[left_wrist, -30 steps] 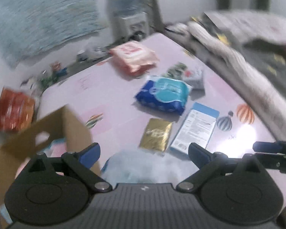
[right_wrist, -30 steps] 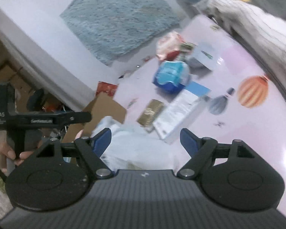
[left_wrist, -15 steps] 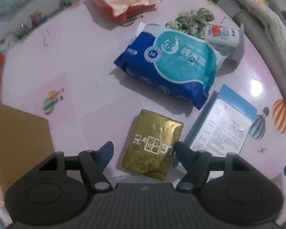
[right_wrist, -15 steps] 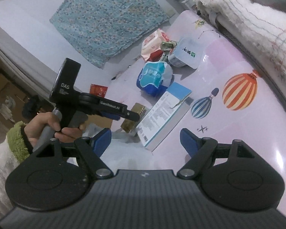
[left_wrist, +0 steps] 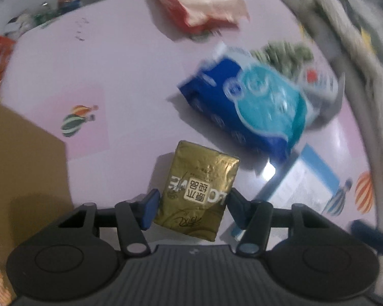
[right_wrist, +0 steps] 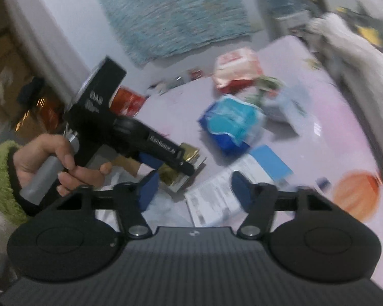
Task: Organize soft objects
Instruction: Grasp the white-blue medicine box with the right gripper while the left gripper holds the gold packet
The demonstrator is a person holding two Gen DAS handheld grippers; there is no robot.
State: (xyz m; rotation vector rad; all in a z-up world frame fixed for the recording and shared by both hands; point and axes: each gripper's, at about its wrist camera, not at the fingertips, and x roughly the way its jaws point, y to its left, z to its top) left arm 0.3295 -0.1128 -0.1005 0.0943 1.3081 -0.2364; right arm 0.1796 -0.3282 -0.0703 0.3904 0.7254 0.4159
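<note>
The pink worktop point(left_wrist: 115, 58), printed with hot-air balloons, is carrying a scatter of soft packs, laid out loosely and apart, probably so each can be picked singly. A cardboard box point(left_wrist: 20, 168) is sitting at the worktop's left edge, likely the place the packs are being sorted into. Farthest back, a pink-and-red wipes pack point(left_wrist: 199, 2) is lying near the far edge. Nearer, a blue tissue pack point(left_wrist: 245, 107) is resting with a green scrunched item point(left_wrist: 286, 53) and a small white pouch point(left_wrist: 321, 81) just behind it; motion blur is hiding their details. A flat blue-and-white packet point(left_wrist: 296, 178) is lying to the right of the gold pack.

The gold foil tissue pack point(left_wrist: 199, 193) is sitting between the fingers of the left tool point(left_wrist: 191, 204), both blue pads pressing its sides, so the tool appears clamped on it, seemingly to carry it toward the box. Whether it is lifted off the worktop, I cannot tell.

The right tool point(right_wrist: 194, 188) is hovering above the packet with its fingers apart, holding nothing, apparently waiting its turn.
</note>
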